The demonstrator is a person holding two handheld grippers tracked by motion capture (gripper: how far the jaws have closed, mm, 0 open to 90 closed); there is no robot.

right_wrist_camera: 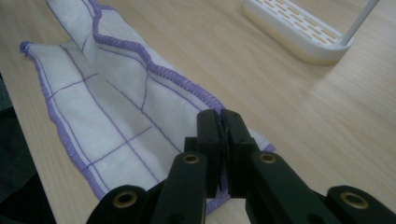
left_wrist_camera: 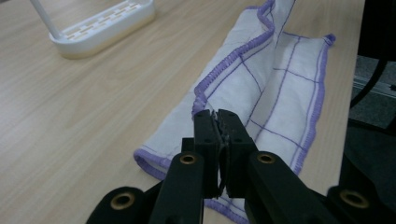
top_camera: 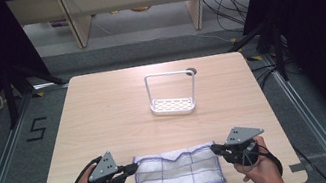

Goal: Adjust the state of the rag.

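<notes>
The white cloth with purple grid lines and purple stitched hem (top_camera: 177, 171) lies folded at the wooden table's (top_camera: 104, 117) near edge. The left gripper (top_camera: 134, 168) pinches its left end and the right gripper (top_camera: 214, 149) pinches its right end, jaws pressed together. A white slotted rack with a wire hoop (top_camera: 173, 104) stands well apart.

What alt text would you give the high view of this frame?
A person's two hand-held grippers pinch the opposite ends of a white cloth with purple trim lying folded near the front edge of a wooden table, the left gripper and right gripper both shut on it. Farther back stands a white rack with a tall loop handle.
</notes>
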